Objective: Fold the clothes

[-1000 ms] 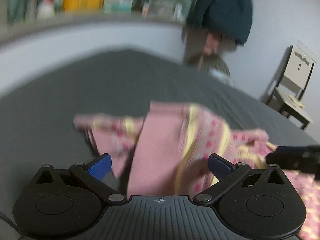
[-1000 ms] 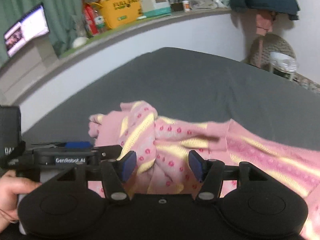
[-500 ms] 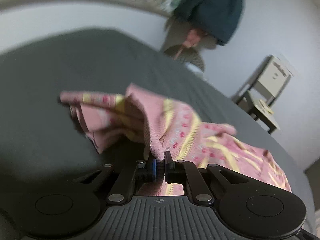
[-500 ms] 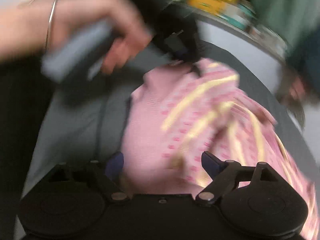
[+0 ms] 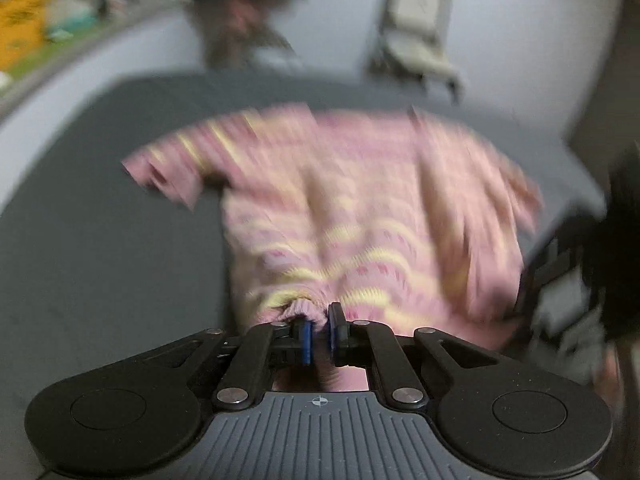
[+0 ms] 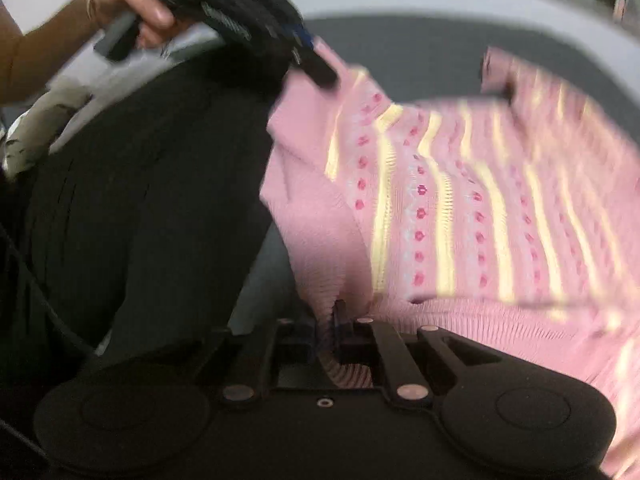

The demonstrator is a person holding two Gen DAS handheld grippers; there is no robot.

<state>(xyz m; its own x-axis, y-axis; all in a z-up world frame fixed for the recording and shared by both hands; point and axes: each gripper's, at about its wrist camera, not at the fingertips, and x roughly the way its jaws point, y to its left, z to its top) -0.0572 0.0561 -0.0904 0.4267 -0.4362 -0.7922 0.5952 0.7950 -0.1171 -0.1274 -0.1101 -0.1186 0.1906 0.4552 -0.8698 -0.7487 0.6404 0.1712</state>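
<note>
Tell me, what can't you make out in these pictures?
- Left wrist view: sweater pattern and shelf clutter, smeared by motion blur.
- Right wrist view: sweater's right part, blurred and cut by the edge.
- Right wrist view: bed mostly hidden by the sweater and dark clothing.

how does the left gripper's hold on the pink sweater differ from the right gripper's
The left gripper is shut on a bunched, rolled bit of ribbed edge of the pink and yellow striped knit sweater, with its blue pads showing. The right gripper has its jaws closing on a thin, flat fold of ribbing, with its pads nearly hidden. Both pinch the same sweater at its edge.
</note>
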